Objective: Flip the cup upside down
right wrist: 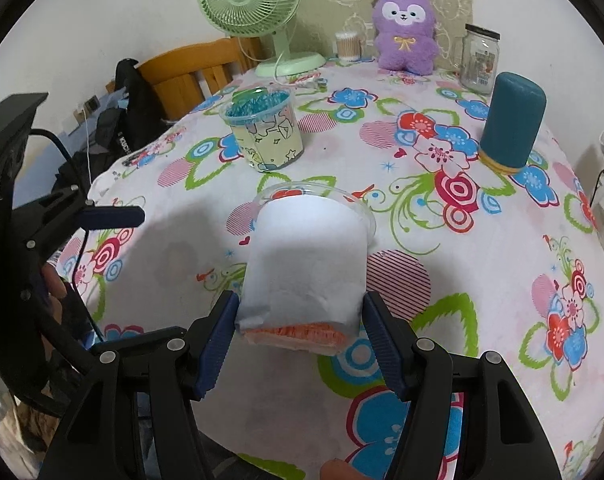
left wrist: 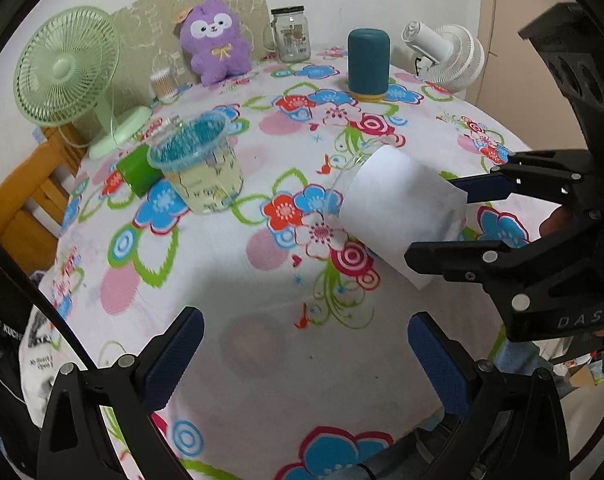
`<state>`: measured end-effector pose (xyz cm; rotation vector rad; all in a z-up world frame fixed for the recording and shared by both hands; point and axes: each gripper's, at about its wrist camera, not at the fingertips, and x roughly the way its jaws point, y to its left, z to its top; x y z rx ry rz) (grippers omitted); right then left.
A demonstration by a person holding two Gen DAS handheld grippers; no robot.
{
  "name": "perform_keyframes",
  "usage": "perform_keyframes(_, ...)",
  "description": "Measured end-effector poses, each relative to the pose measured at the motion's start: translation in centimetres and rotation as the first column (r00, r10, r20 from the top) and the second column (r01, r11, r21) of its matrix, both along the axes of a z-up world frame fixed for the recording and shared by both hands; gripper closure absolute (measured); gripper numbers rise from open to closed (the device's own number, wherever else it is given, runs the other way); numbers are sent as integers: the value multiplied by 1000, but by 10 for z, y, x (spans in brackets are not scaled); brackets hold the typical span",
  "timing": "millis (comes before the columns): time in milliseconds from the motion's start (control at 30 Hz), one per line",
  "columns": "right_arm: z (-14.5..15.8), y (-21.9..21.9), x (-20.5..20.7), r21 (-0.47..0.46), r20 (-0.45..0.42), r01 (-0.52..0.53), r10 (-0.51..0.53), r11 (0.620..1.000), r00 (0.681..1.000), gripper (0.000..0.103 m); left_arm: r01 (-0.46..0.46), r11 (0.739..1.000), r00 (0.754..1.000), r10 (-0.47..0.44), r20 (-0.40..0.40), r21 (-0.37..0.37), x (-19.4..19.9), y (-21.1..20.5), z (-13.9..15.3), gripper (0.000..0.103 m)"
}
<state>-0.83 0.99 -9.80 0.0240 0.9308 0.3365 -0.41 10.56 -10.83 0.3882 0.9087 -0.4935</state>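
White-papered clear plastic cup (right wrist: 305,264) is clamped near its base between the blue pads of the right gripper (right wrist: 300,340), held above the floral tablecloth (right wrist: 481,300). Long axis runs forward along the fingers and away from the wrist, rim leading, orange base nearest the tool; cup lies roughly sideways. Judgement: the flip is about half done, and further wrist rotation should bring the rim downward. Left gripper (left wrist: 305,356) stands apart, holding nothing, well clear to the side.

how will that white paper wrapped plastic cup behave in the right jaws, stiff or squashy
The white-wrapped cup is thin clear plastic, so it probably flexes if squeezed hard. It looks empty, so likely light. The right gripper pinches near its base, and the loose-looking paper wrap may slip.
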Motion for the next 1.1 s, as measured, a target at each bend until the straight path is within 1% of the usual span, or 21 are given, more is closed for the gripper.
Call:
perform_keyframes(100,-1,-2,-2,13,-7,5,-5,1000,1000,35,-15,1000,1000,14,-20,-24,0,3,-3,0)
perform_keyframes(133,0,-2,-3,14,-8,2,-2,1000,1000,34,-17,999,1000,16,-24,-29,-1,3,-3,0)
perform_keyframes(200,1,-1,-4,9,-10,-3,3,1000,1000,27,-21,999,999,19,-30,-43,-1,3,-4,0)
perform_keyframes(267,2,0,-5,0,-11,-4,4,1000,1000,15,-21,999,999,20,-34,-45,-2,3,-5,0)
perform_keyframes(300,3,0,-6,-9,-9,-1,1,1000,1000,14,-21,999,999,20,-35,-43,-2,2,-5,0)
perform_keyframes(400,7,-1,-8,-19,-1,5,-5,1000,1000,13,-22,999,999,20,-35,-42,-3,1,-5,0)
perform_keyframes(667,30,-12,-19,-24,53,10,-8,1000,999,13,-60,994,997,55,-55,-91,-3,2,5,0)
perform_keyframes(900,47,-41,-31,-3,94,47,-46,999,994,13,-108,977,992,92,-89,-185,-3,-9,16,0)
perform_keyframes(1033,55,-62,-38,5,117,73,-74,997,990,13,-140,959,986,112,-121,-248,-3,-22,20,0)
perform_keyframes(1100,56,-72,-39,8,123,91,-91,996,988,13,-159,948,981,121,-151,-275,-3,-29,20,0)
